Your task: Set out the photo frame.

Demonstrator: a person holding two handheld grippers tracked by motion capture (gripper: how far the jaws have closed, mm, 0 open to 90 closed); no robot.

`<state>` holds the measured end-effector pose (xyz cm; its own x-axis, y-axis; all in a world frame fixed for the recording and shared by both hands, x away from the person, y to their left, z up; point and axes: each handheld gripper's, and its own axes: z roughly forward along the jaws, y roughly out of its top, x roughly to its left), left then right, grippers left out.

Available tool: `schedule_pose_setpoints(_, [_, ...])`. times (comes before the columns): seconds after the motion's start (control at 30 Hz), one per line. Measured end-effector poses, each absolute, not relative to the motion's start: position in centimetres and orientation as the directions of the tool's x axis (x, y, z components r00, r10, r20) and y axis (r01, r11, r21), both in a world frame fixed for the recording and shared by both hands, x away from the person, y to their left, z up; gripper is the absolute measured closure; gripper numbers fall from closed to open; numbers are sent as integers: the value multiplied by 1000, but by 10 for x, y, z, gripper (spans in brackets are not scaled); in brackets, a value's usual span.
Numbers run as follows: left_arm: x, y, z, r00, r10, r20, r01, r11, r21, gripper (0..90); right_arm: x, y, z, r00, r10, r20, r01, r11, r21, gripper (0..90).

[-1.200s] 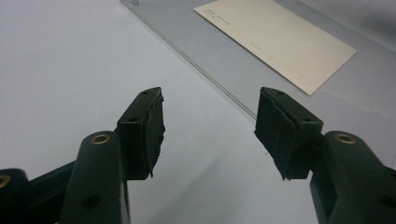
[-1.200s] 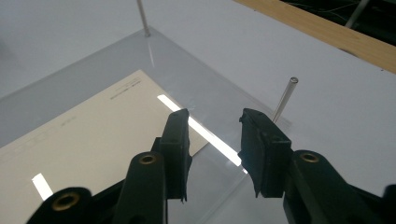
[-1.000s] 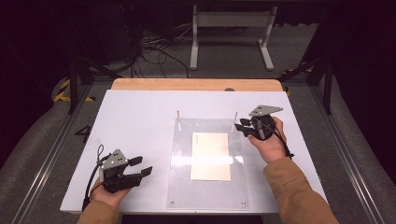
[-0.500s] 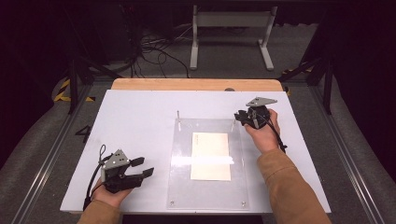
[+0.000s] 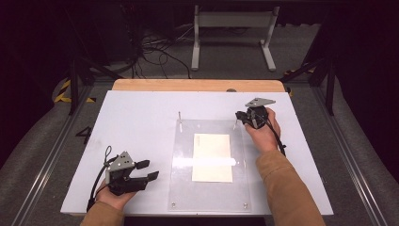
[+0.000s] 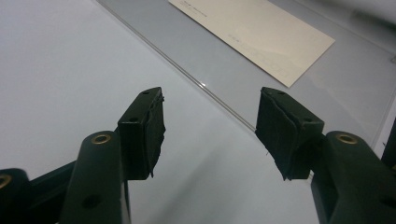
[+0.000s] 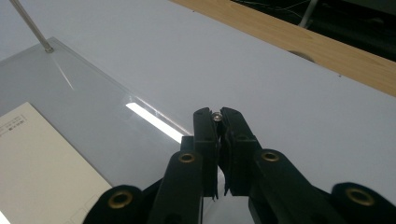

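A clear acrylic plate (image 5: pixel 184 188) lies on the white table with a cream card (image 5: pixel 212 157) under it. Thin upright metal pins stand at its two far corners. My right gripper (image 5: pixel 240 117) is at the far right corner. Its jaws have just been closing, and in the right gripper view (image 7: pixel 217 123) they are shut on the top of that corner's pin (image 7: pixel 217 116). The other pin (image 5: pixel 179 116) stands free at the far left corner. My left gripper (image 5: pixel 151 170) rests on the table left of the plate's near half, open, with nothing between its pads (image 6: pixel 149 133).
The white tabletop (image 5: pixel 141 122) ends in a wooden strip (image 5: pixel 197 85) along its far edge. Beyond it are a dark floor with cables and a grey stand (image 5: pixel 233 19). Metal rails run along both sides of the table.
My right gripper shifted a little toward the far right corner of the plate and its jaws closed on the pin there. The left gripper stayed where it was, still open.
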<state>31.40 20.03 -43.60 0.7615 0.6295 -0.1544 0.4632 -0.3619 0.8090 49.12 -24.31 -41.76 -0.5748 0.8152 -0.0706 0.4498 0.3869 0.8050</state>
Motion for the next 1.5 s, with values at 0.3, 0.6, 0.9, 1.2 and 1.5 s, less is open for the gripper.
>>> schedule_pose_setpoints(0.3, [311, 201, -435, 764, 627, -155, 459, -358, 813, 418, 494, -243, -424, -530, 848, -10, 491, 316, 812, 852])
schedule_pose_setpoints(0.6, [312, 200, -436, 771, 617, -158, 459, -365, 810, 417, 494, -240, -426, -496, 868, 1, 504, 287, 815, 856])
schedule_pose_setpoints(0.9, [311, 200, -437, 777, 609, -158, 455, -370, 810, 416, 501, -240, -426, -464, 884, 47, 538, 239, 809, 858])
schedule_pose_setpoints(1.2, [313, 197, -437, 795, 590, -143, 429, -379, 820, 366, 512, -244, -426, -453, 884, 115, 574, 190, 797, 859])
schedule_pose_setpoints(1.5, [316, 186, -445, 851, 522, -60, 322, -429, 844, 234, 521, -249, -426, -439, 878, 190, 611, 136, 780, 859])
